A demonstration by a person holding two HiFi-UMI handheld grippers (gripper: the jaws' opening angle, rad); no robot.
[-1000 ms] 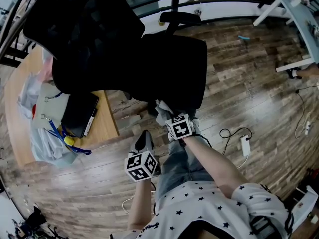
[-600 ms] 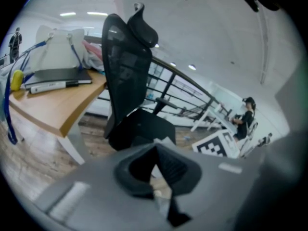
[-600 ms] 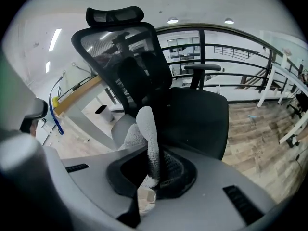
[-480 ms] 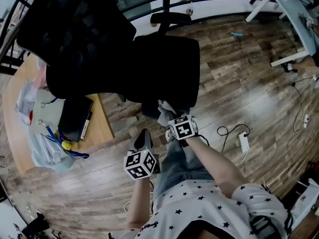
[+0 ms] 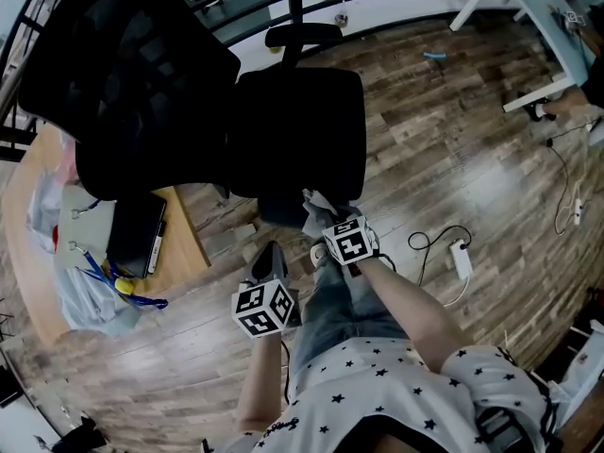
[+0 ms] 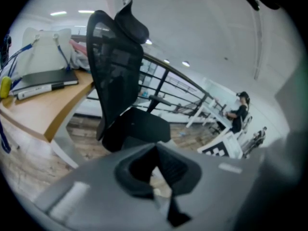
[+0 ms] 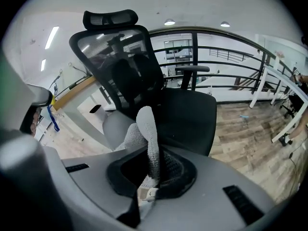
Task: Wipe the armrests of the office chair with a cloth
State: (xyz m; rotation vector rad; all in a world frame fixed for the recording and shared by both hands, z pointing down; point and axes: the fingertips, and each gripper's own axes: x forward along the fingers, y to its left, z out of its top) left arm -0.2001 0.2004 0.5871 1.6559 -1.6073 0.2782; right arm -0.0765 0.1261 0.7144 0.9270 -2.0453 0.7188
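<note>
Left gripper [image 5: 272,253]: I see its jaws pressed together with nothing between, short of the chair.
Right gripper [image 5: 321,217]: I see it clamping the grey cloth [image 7: 146,129] beside the seat's front edge.
Office chair [image 5: 300,130]: armrest [image 5: 302,35] beyond the seat.
</note>
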